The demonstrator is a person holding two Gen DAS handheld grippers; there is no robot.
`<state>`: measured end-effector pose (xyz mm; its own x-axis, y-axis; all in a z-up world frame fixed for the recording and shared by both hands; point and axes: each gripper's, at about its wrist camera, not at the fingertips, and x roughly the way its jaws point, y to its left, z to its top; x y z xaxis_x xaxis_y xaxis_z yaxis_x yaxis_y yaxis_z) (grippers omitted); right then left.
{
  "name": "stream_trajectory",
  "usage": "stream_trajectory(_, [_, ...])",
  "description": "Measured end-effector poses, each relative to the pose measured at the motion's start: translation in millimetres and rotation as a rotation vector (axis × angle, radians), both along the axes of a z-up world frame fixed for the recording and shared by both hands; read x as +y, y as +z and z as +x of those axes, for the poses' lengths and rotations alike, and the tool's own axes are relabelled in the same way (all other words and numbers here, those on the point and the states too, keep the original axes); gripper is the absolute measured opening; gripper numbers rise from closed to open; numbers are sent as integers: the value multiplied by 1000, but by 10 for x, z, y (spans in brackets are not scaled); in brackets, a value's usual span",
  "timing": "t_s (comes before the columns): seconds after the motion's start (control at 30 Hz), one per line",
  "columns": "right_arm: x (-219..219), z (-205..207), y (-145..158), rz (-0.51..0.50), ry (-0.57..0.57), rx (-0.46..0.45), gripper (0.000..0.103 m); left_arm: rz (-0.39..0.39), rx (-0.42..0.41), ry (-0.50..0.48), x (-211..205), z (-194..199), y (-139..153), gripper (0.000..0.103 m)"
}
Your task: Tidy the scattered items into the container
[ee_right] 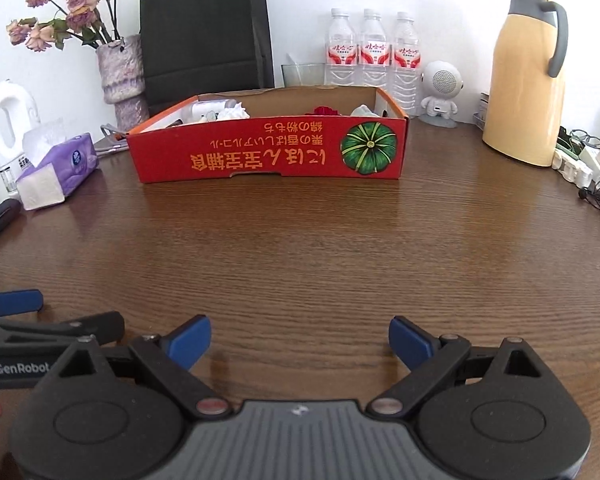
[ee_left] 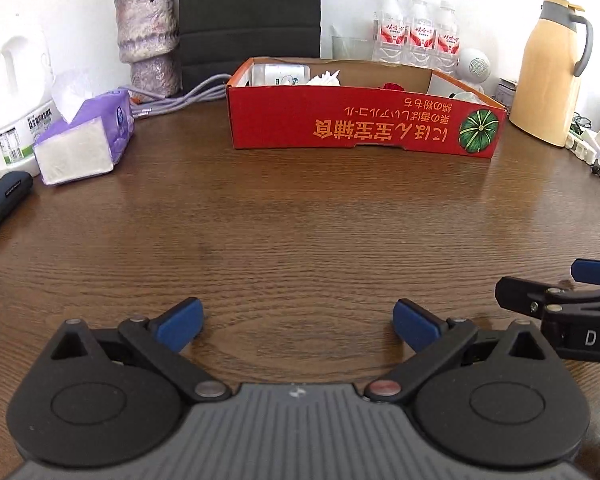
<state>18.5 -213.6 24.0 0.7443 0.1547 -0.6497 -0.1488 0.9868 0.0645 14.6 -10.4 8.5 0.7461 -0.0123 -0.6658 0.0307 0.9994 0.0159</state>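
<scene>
A shallow red cardboard box [ee_left: 360,124] with a green pumpkin picture stands at the far middle of the brown table; it also shows in the right wrist view [ee_right: 268,152]. Inside it lie a small white bottle [ee_left: 280,74], crumpled white tissue [ee_left: 324,79] and a red item [ee_left: 392,87]. My left gripper [ee_left: 298,326] is open and empty, low over the near table. My right gripper [ee_right: 300,342] is open and empty beside it. Each gripper shows at the edge of the other's view.
A purple tissue pack [ee_left: 86,140], a white detergent jug [ee_left: 18,92], a vase of dried roses [ee_left: 148,40] and a dark case [ee_left: 2,200] are at the left. Three water bottles [ee_left: 418,32], a white robot-shaped speaker [ee_right: 442,94], a beige thermos jug [ee_left: 548,68] and cables are at the right.
</scene>
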Motion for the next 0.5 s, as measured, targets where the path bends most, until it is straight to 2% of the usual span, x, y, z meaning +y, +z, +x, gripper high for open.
stream_trajectory(0.07, [-3, 35, -27, 1, -2, 11, 97, -2, -15, 1, 2, -8, -17, 103])
stream_trajectory(0.13, [10, 50, -43, -18, -8, 9, 103, -2, -24, 3, -1, -6, -28, 103])
stream_trajectory(0.23, [33, 53, -74, -56, -11, -1, 103, 8, -26, 12, -19, 0, -30, 103])
stream_trajectory(0.5, [8, 55, -87, -50, -16, -14, 103, -1, -24, 5, 2, 9, -29, 103])
